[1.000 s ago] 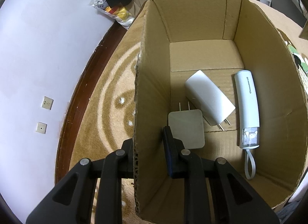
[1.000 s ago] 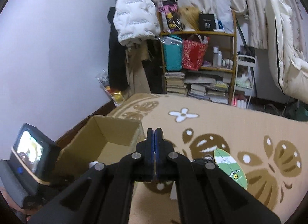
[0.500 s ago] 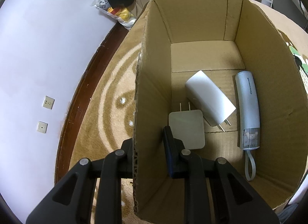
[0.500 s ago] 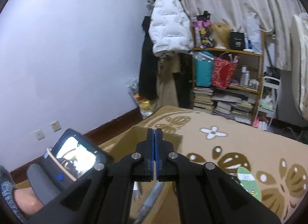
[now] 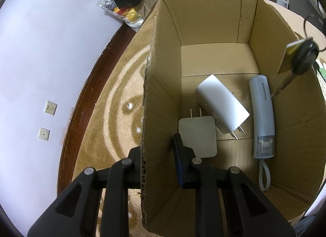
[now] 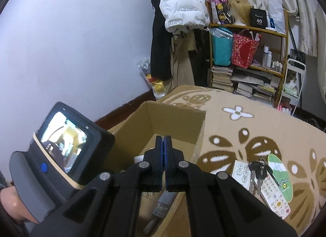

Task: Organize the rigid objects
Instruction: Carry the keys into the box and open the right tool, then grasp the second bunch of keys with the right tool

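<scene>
Box (image 5: 214,20) wall clamped by left tool (image 5: 159,153) | right tool (image 6: 164,145) closed, empty | tube (image 5: 261,116) lengthwise, strap nearest camera

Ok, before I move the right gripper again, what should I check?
1. Left gripper clamped on the left wall of the cardboard box: ok.
2. Right gripper shut, nothing visible between its pads: ok.
3. Free space in the box: ok, bare floor beyond the white charger, flat adapter and grey tube.
4. Blurred hanging key by the box's right wall: cannot tell what holds it.
5. Everything packed: not ok, a key bunch, white keypad and green disc lie on the carpet.
</scene>
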